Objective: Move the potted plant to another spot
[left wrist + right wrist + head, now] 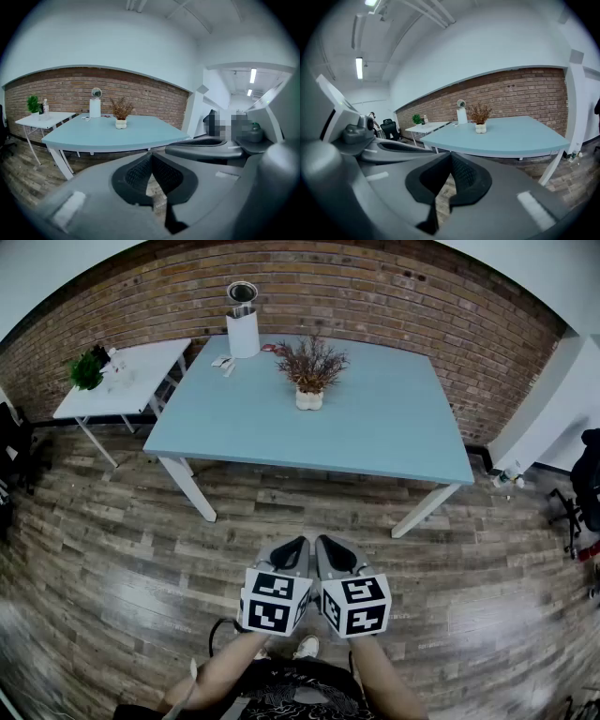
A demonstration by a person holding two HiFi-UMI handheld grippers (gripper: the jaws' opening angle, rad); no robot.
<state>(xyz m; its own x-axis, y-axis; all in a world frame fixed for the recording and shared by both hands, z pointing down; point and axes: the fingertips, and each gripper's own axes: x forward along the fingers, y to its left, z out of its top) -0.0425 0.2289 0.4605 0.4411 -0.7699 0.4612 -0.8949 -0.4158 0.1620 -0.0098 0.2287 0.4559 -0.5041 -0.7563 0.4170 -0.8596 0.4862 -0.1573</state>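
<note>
The potted plant (309, 381) stood toward the back of the blue tabletop (375, 437), well apart from you. Your left gripper (292, 554) and right gripper (333, 554) were closed and empty, so the whole move was not yet begun.

No legible text shows; the left gripper (298, 547) and right gripper (325, 546) bear only square black-and-white markers.

Two tables (375, 427) (141, 367), two plants (310, 371) (86, 369), two grippers (296, 547) (325, 545)
</note>
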